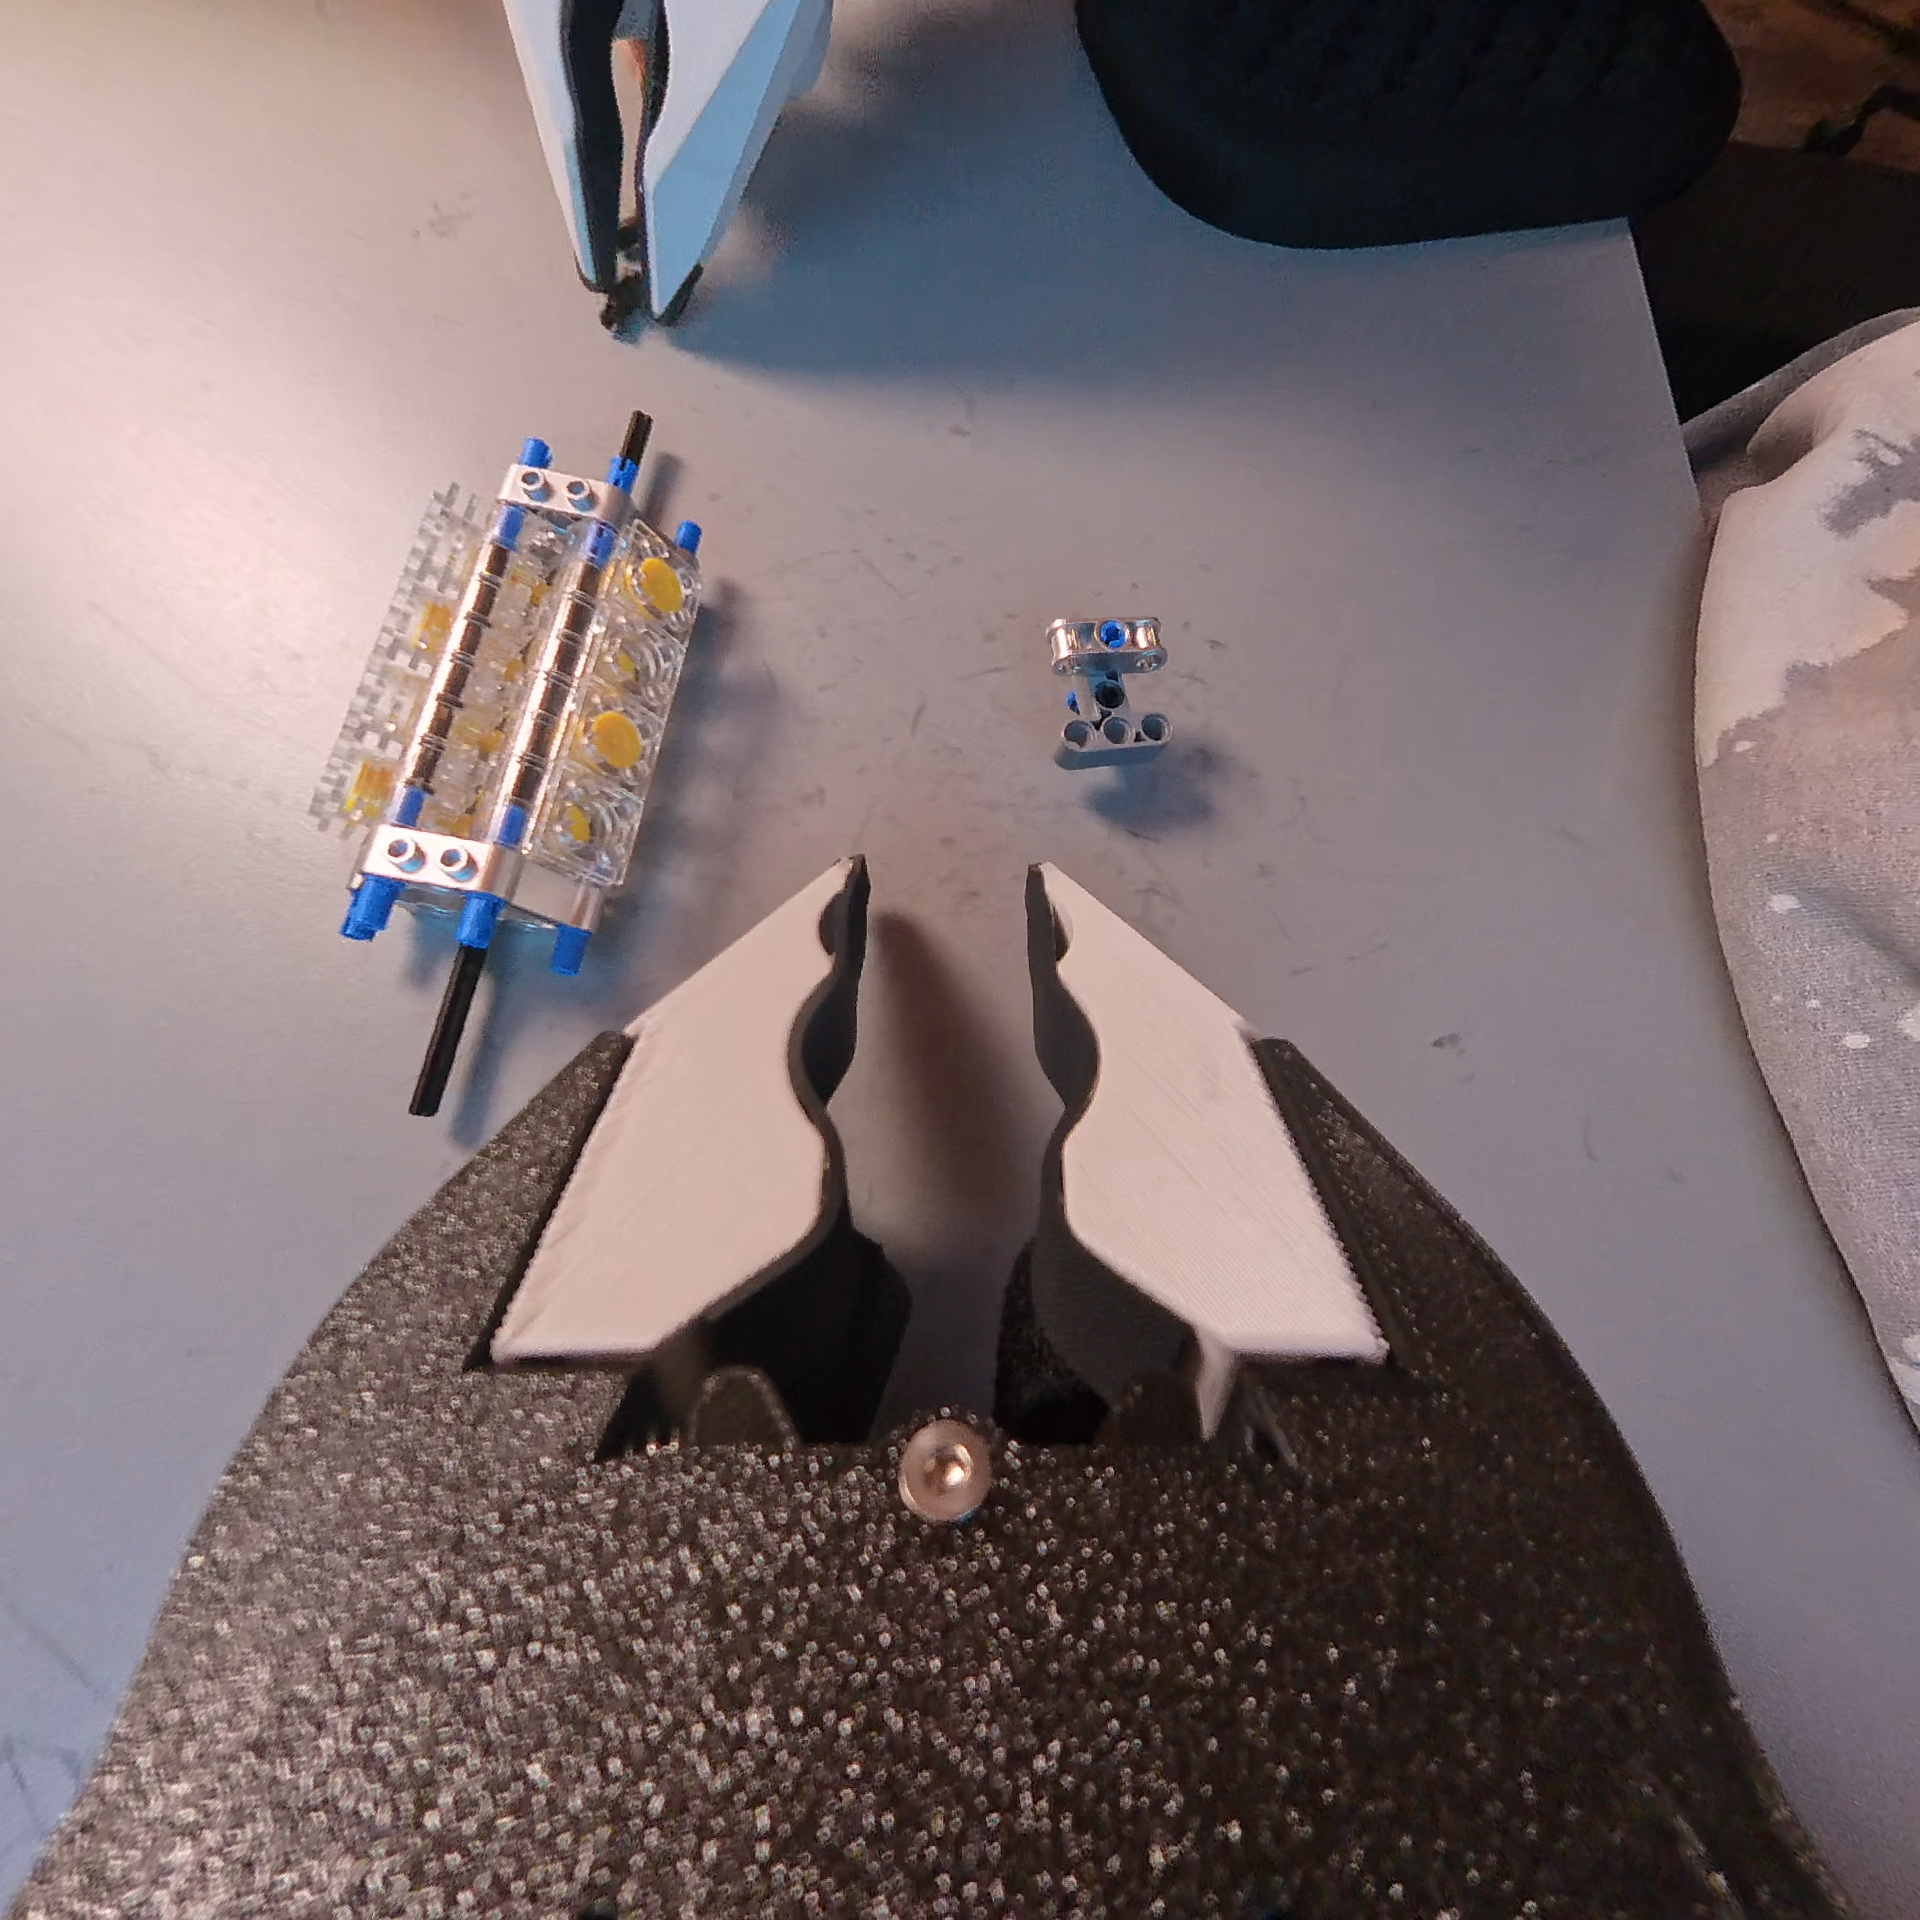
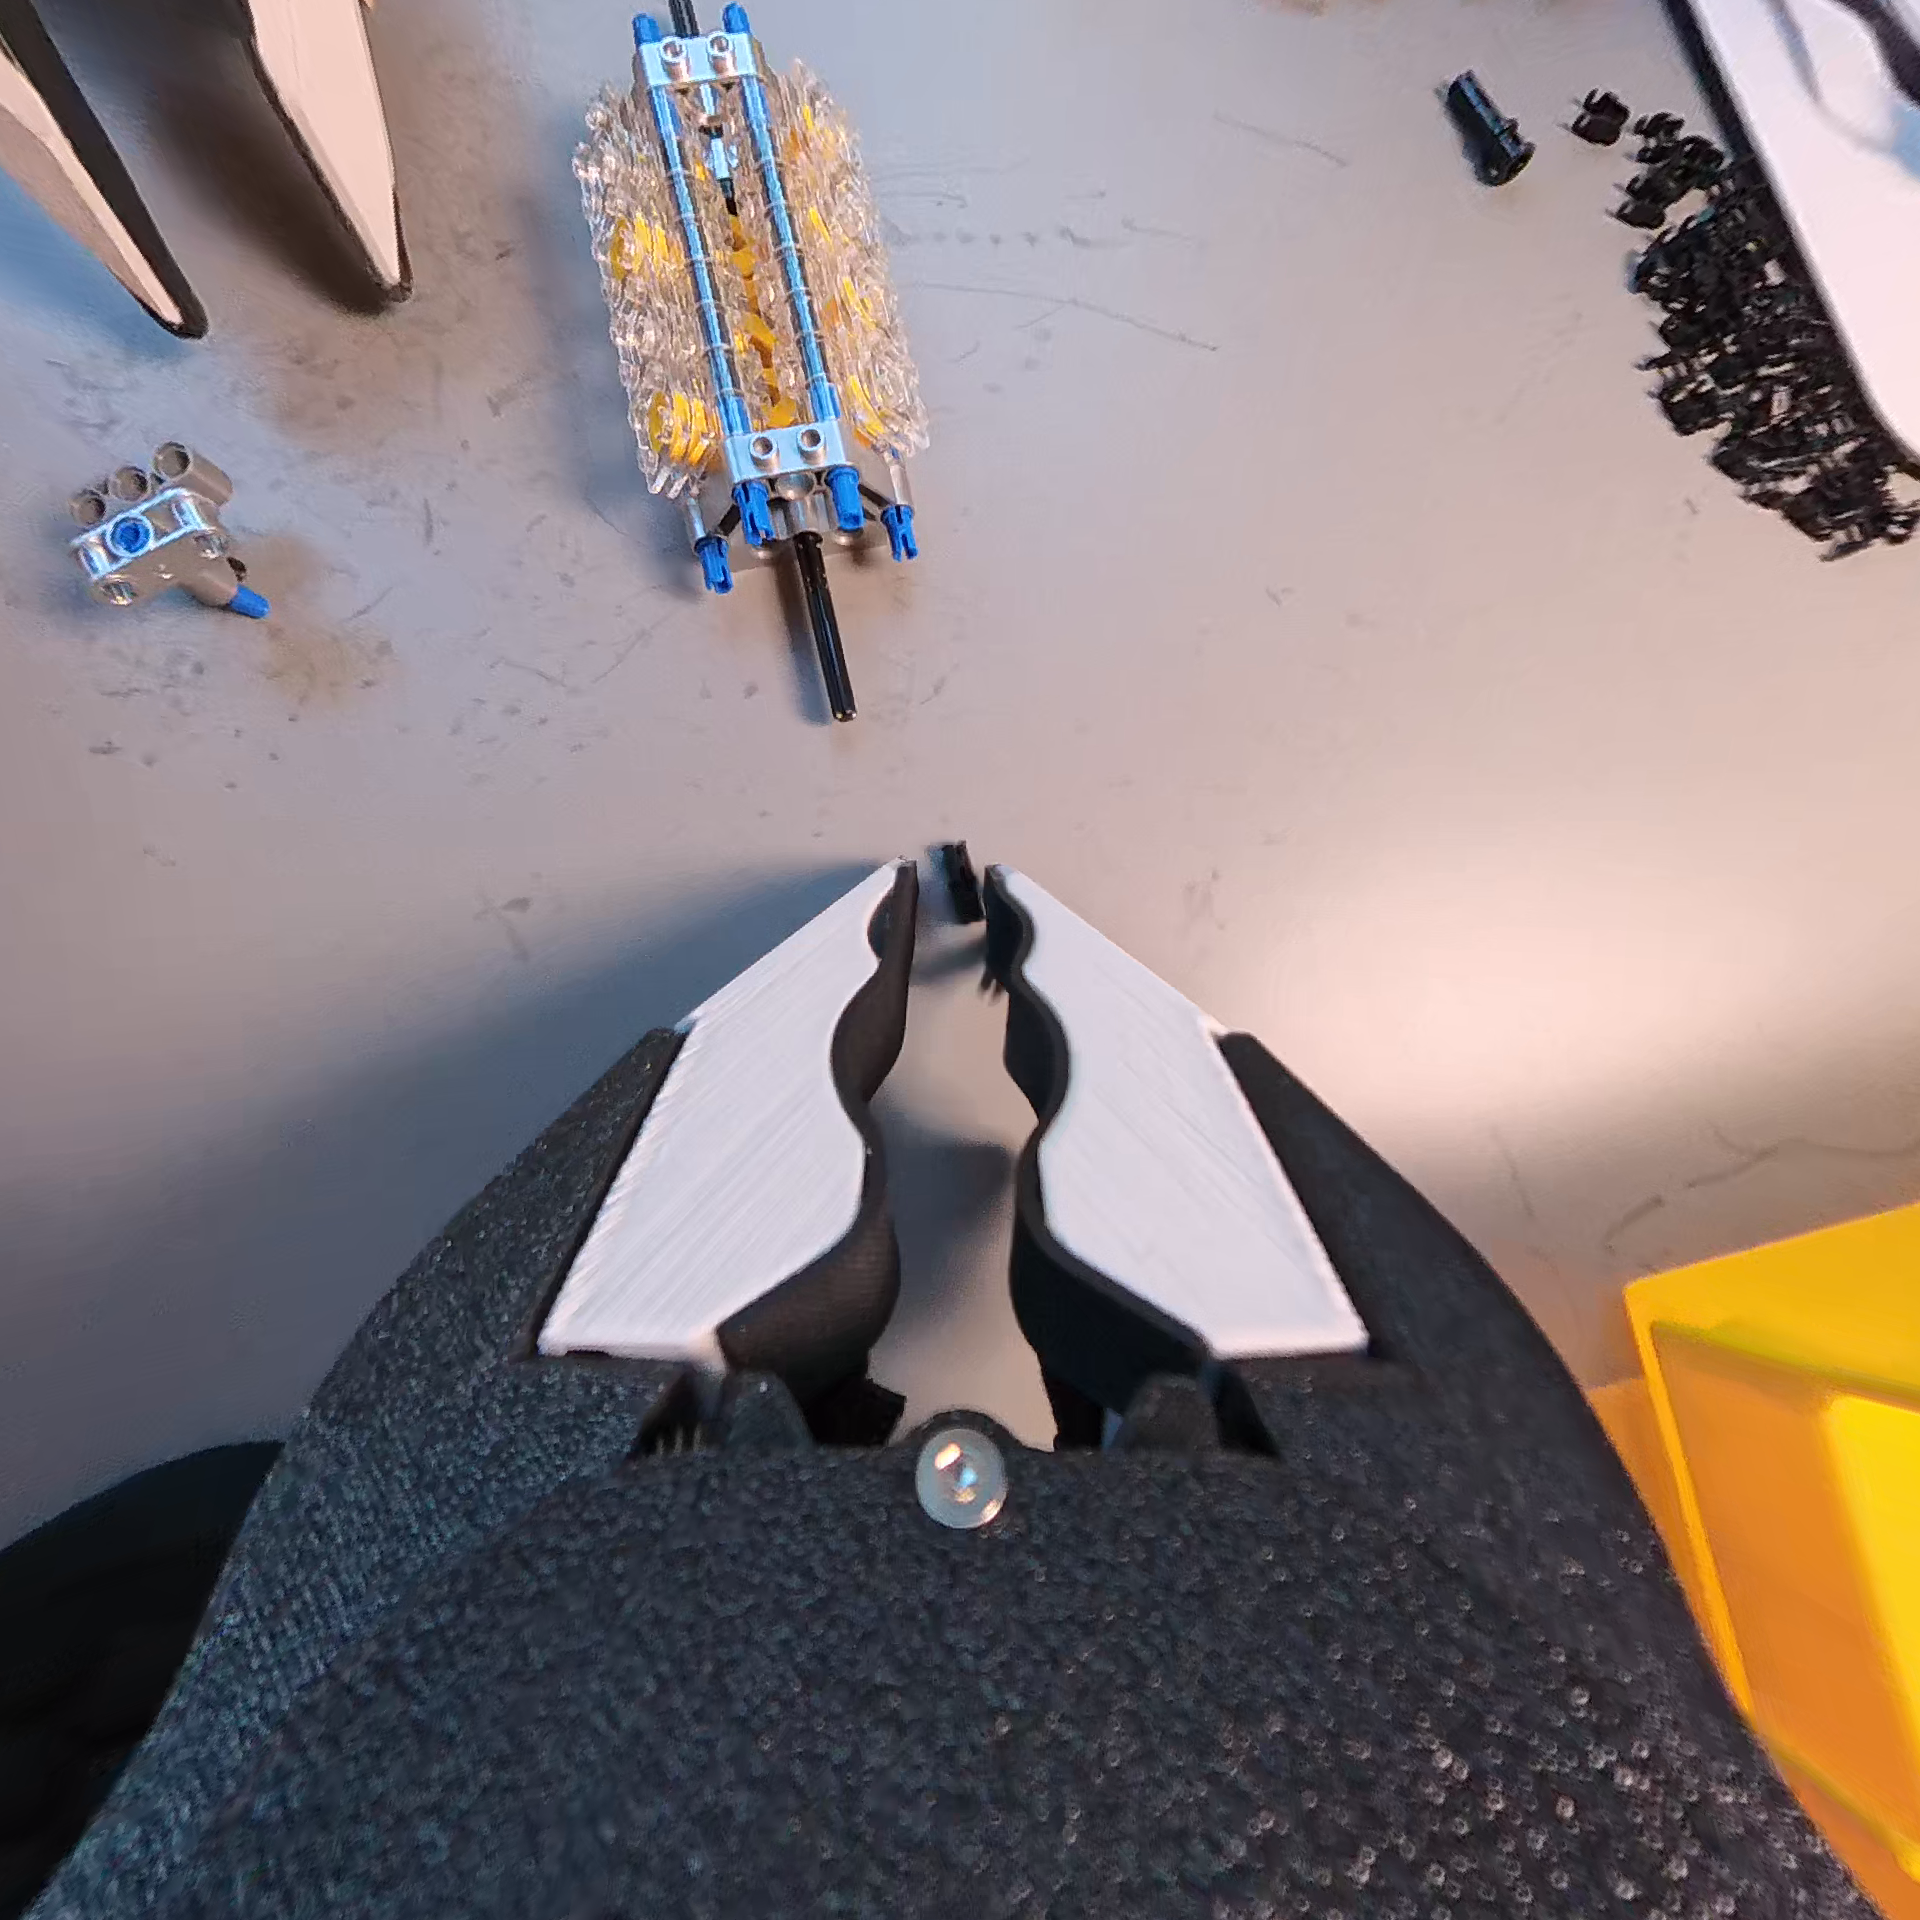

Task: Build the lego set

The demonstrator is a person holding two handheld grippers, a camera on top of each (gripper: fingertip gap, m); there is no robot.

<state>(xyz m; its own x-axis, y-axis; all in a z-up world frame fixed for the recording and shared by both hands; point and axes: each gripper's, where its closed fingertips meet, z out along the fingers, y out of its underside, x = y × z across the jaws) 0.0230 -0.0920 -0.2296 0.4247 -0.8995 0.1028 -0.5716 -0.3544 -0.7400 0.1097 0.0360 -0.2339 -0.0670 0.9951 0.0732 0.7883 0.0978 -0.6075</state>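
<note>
A clear brick assembly (image 1: 509,707) with yellow discs, blue pins and a long black axle lies on the grey table, ahead and to the left of my left gripper (image 1: 945,873). The left gripper is open and empty above the table. A small grey connector piece (image 1: 1110,691) with a blue pin stands ahead of it to the right. My right gripper (image 2: 948,878) is shut on a small black pin (image 2: 961,883) held at its fingertips. The assembly (image 2: 748,301) lies straight ahead of it, and the grey connector piece (image 2: 151,535) is at the far left.
A pile of small black pins (image 2: 1766,343) lies at the right against a white object (image 2: 1829,156), with one larger black connector (image 2: 1491,130) beside it. A yellow box (image 2: 1787,1507) sits near right. A dark cushion (image 1: 1403,104) and grey cloth (image 1: 1818,831) border the table edge. One gripper's finger ends stand about 15 centimetres off the other's. My right tips are about 12 centimetres from the grey connector piece (image 2: 151,535), my left tips only 5 centimetres.
</note>
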